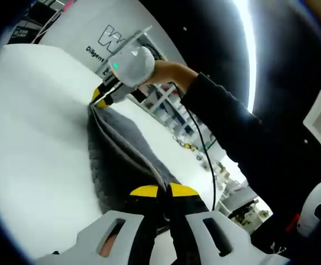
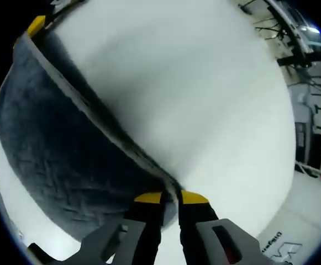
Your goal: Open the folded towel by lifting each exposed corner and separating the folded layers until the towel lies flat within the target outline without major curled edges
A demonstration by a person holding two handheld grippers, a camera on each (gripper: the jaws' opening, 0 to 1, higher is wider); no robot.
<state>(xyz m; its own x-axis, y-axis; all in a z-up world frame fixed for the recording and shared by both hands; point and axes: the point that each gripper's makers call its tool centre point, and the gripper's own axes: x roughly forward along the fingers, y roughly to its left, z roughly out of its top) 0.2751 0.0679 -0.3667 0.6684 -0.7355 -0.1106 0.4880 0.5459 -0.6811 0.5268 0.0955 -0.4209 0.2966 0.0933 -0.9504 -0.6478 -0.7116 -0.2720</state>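
Note:
A dark grey towel [image 1: 119,149] with a pale hemmed edge hangs stretched between both grippers above a white table [image 1: 33,138]. My left gripper [image 1: 163,191] is shut on one corner at the bottom of the left gripper view. At the towel's far corner the right gripper [image 1: 100,99] pinches the cloth, held by a hand in a dark sleeve. In the right gripper view my right gripper [image 2: 172,197] is shut on the towel [image 2: 55,143], whose hem runs up to the yellow-tipped left gripper [image 2: 37,25] at the top left.
The white table surface [image 2: 204,99] lies under the towel. A white panel with dark lettering [image 1: 102,33] stands beyond the table. Shelving and cluttered equipment [image 1: 204,149] sit behind the person's arm. A bright ceiling light strip [image 1: 247,33] glares overhead.

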